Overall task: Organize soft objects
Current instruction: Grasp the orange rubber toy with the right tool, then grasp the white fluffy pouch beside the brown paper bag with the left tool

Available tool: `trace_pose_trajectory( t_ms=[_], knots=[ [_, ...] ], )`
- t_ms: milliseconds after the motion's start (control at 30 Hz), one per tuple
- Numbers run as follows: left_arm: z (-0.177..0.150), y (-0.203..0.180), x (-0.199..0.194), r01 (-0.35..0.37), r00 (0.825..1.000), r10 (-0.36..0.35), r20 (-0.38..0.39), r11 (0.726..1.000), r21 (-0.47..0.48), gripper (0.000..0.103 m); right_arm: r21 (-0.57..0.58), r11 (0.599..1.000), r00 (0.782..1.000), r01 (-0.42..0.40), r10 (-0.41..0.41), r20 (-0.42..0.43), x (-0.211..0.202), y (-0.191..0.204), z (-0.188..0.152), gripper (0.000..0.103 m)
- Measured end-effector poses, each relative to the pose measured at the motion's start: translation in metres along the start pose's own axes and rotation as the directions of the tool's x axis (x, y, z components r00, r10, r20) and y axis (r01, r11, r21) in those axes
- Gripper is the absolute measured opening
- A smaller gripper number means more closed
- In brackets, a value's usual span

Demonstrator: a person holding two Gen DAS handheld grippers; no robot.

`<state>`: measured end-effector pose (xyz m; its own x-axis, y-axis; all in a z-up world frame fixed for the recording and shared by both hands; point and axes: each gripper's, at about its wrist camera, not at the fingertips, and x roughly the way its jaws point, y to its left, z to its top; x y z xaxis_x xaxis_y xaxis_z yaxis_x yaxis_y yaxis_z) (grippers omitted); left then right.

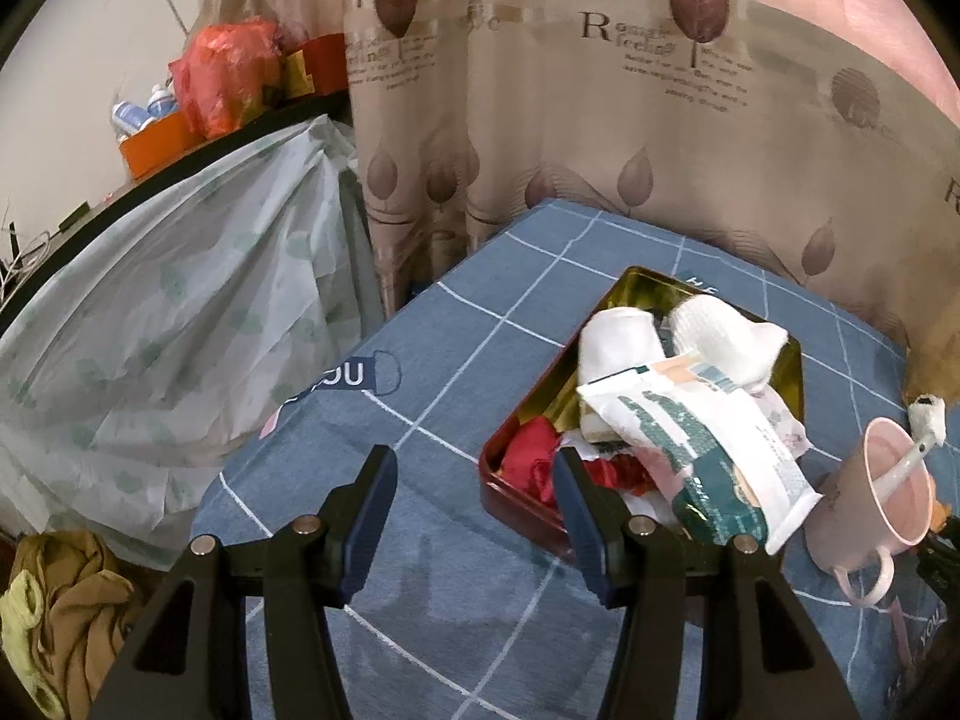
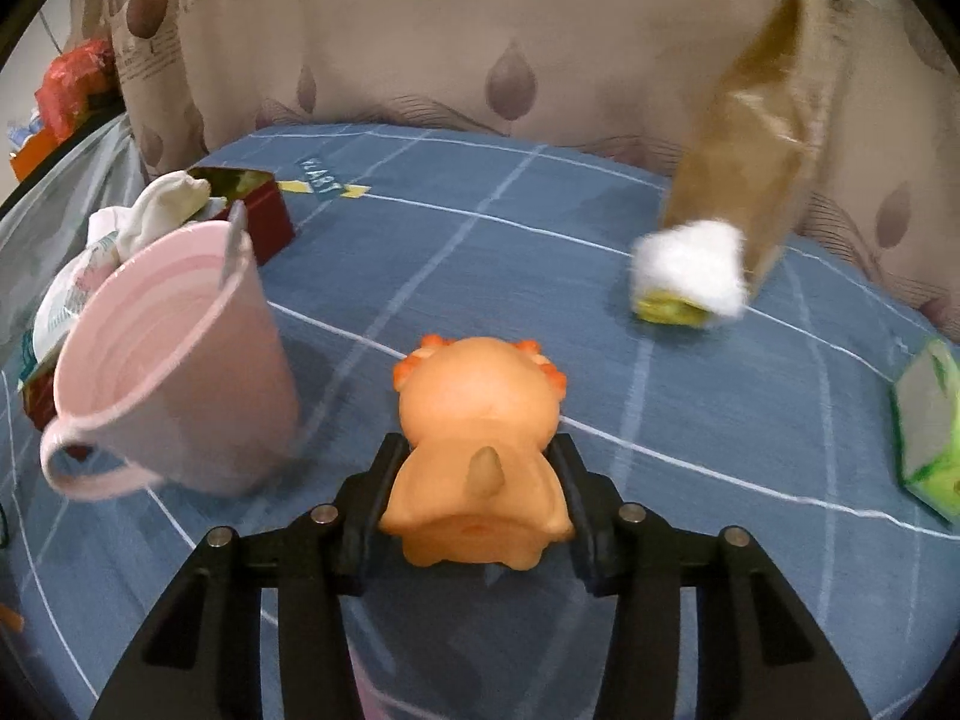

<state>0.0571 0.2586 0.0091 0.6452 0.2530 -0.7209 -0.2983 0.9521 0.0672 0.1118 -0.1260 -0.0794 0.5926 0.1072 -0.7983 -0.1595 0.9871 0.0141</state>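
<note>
Orange toy (image 2: 477, 450) between right gripper (image 2: 474, 468) fingers, both pads touching its sides

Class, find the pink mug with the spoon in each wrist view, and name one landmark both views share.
Left wrist view: pink mug at the lower right, right of the tin box.
Right wrist view: pink mug at the left, beside the orange toy.
Shared landmark: the tin box.

You worked in dim, warm indoor light; soft shadows fell under the pink cup (image 2: 174, 372). Fisheye bending curved the curtain (image 1: 600, 120) and blackened corners, and motion blur smeared the white fluffy object (image 2: 690, 276) in your right view
</note>
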Motion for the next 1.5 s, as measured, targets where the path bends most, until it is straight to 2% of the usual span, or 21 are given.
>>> trace_pose_trajectory(
  t_ms=[233, 333, 433, 533, 667, 800, 900, 967, 1033, 1100, 1167, 1367, 1500],
  knots=[
    [-0.004, -0.039, -0.021, 0.076, 0.997, -0.079, 0.022, 0.992, 0.102, 0.055, 0.083, 0.992, 0.995, 0.098, -0.097, -0.019, -0.021, -0.066, -0.032, 0.044],
    [-0.008, -0.069, -0.034, 0.128, 0.991, -0.133, 0.023, 0.978, 0.167, 0.055, 0.134, 0.980, 0.989, 0.146, -0.144, -0.024, -0.031, -0.099, -0.044, 0.044],
    [-0.010, -0.103, -0.046, 0.208, 0.977, -0.214, 0.002, 0.955, 0.213, 0.056, 0.172, 0.967, 0.982, 0.188, -0.186, -0.030, -0.040, -0.125, -0.056, 0.044],
    [-0.017, -0.143, -0.059, 0.266, 0.962, -0.274, -0.013, 0.921, 0.284, 0.057, 0.202, 0.954, 0.975, 0.223, -0.221, -0.033, -0.048, -0.148, -0.067, 0.044],
    [-0.027, -0.197, -0.075, 0.347, 0.935, -0.350, -0.062, 0.860, 0.375, 0.058, 0.242, 0.935, 0.965, 0.261, -0.261, -0.034, -0.053, -0.175, -0.077, 0.044],
    [-0.036, -0.249, -0.083, 0.442, 0.895, -0.424, -0.139, 0.794, 0.417, 0.058, 0.265, 0.920, 0.957, 0.288, -0.287, -0.042, -0.051, -0.194, -0.084, 0.044],
    [-0.040, -0.283, -0.085, 0.465, 0.883, -0.439, -0.168, 0.762, 0.451, 0.058, 0.291, 0.920, 0.964, 0.263, -0.264, -0.037, -0.050, -0.201, -0.084, 0.044],
    [-0.041, -0.305, -0.081, 0.476, 0.877, -0.441, -0.189, 0.749, 0.460, 0.058, 0.283, 0.922, 0.964, 0.265, -0.264, -0.043, -0.048, -0.200, -0.083, 0.044],
    [-0.041, -0.326, -0.074, 0.502, 0.864, -0.448, -0.230, 0.738, 0.450, 0.058, 0.284, 0.923, 0.965, 0.261, -0.259, -0.042, -0.048, -0.200, -0.085, 0.045],
    [-0.039, -0.344, -0.064, 0.544, 0.839, -0.470, -0.275, 0.723, 0.425, 0.058, 0.294, 0.923, 0.968, 0.248, -0.248, -0.041, -0.048, -0.202, -0.085, 0.045],
    [-0.036, -0.360, -0.058, 0.560, 0.829, -0.479, -0.290, 0.715, 0.418, 0.058, 0.300, 0.923, 0.970, 0.241, -0.240, -0.039, -0.048, -0.203, -0.086, 0.045],
    [-0.029, -0.407, -0.031, 0.557, 0.831, -0.472, -0.295, 0.700, 0.448, 0.058, 0.309, 0.925, 0.974, 0.224, -0.224, -0.036, -0.048, -0.204, -0.086, 0.046],
    [-0.023, -0.435, -0.008, 0.551, 0.834, -0.463, -0.300, 0.713, 0.433, 0.058, 0.315, 0.925, 0.976, 0.214, -0.214, -0.032, -0.048, -0.205, -0.087, 0.046]
  ],
)
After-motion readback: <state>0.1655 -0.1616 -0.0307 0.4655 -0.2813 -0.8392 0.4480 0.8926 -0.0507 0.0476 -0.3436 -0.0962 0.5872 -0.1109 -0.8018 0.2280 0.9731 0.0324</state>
